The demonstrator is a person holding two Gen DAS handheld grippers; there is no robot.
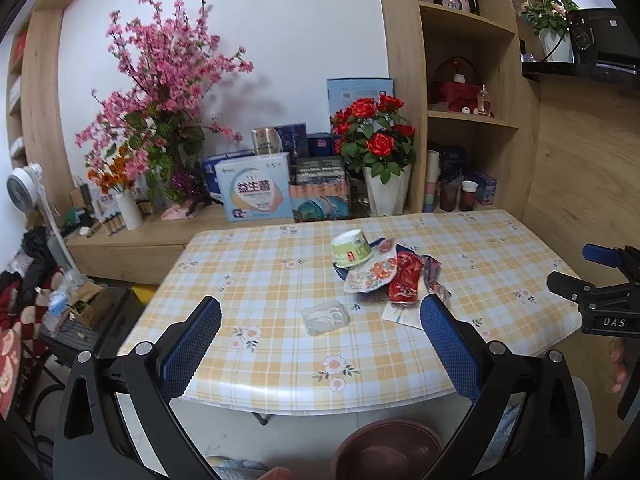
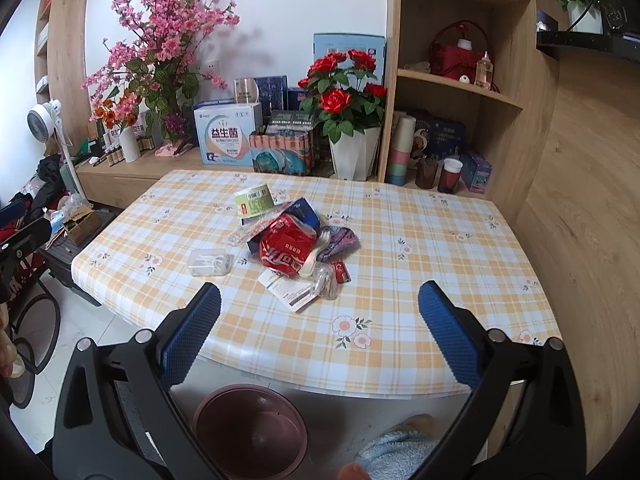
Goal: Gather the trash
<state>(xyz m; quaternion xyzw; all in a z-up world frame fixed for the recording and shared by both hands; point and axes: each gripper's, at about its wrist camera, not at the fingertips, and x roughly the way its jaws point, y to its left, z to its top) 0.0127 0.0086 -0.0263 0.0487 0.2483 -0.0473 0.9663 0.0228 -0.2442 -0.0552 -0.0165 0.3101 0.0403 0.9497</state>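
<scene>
A heap of trash lies mid-table on the checked tablecloth (image 1: pixel 280 356): a green paper cup (image 1: pixel 352 249) on its side, a crushed red can (image 1: pixel 405 280), a floral wrapper (image 1: pixel 370 276), a clear plastic box (image 1: pixel 325 316), a white card (image 1: pixel 400 315). In the right wrist view I see the cup (image 2: pixel 254 199), red can (image 2: pixel 286 249), clear box (image 2: pixel 210 262) and card (image 2: pixel 291 290). A brown bin (image 2: pixel 250 432) stands on the floor under the table's near edge. My left gripper (image 1: pixel 320 320) and right gripper (image 2: pixel 319 308) are open, empty, short of the heap.
A low wooden counter (image 1: pixel 152 236) behind the table holds flower vases, boxes and bottles. Shelves (image 1: pixel 468 120) stand at the back right with cups. A white fan (image 1: pixel 24 190) and a cluttered black crate (image 1: pixel 92 312) stand left of the table. The bin shows in the left wrist view (image 1: pixel 388 448).
</scene>
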